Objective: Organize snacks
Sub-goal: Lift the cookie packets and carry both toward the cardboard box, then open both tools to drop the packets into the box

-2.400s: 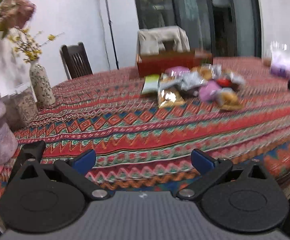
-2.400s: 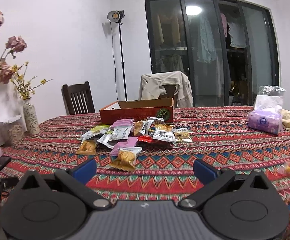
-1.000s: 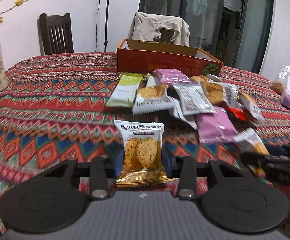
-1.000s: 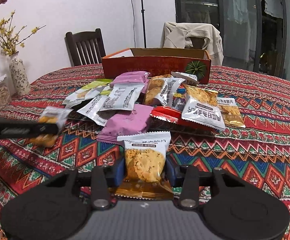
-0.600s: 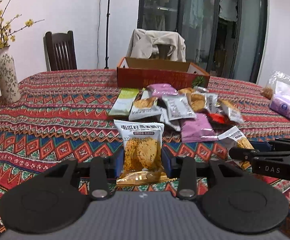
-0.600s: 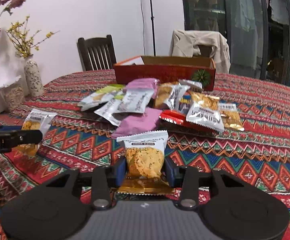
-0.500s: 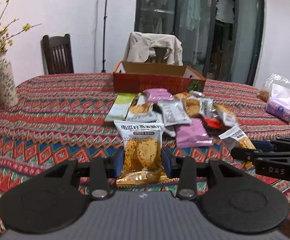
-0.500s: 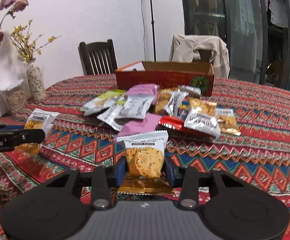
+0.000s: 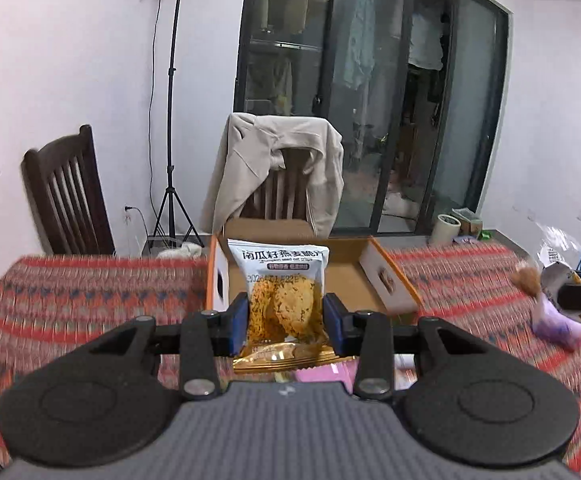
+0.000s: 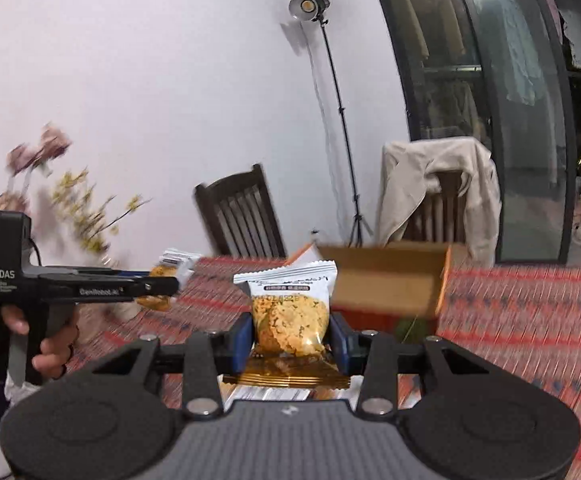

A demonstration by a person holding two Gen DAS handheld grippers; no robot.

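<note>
The left tool (image 9: 285, 322), low centre of frame, pinches a white-and-gold crinkly foil cracker packet (image 9: 280, 300) by its sides before the open orange cardboard box (image 9: 386, 280); the right tool (image 10: 290, 338) clamps a matching cracker pack (image 10: 288, 316). Both look light, slippery and crushable, so gentle side grips suit.

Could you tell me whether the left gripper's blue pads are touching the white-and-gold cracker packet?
Touching: the left wrist view shows both blue pads pressed against the white-and-gold cracker packet.
</note>
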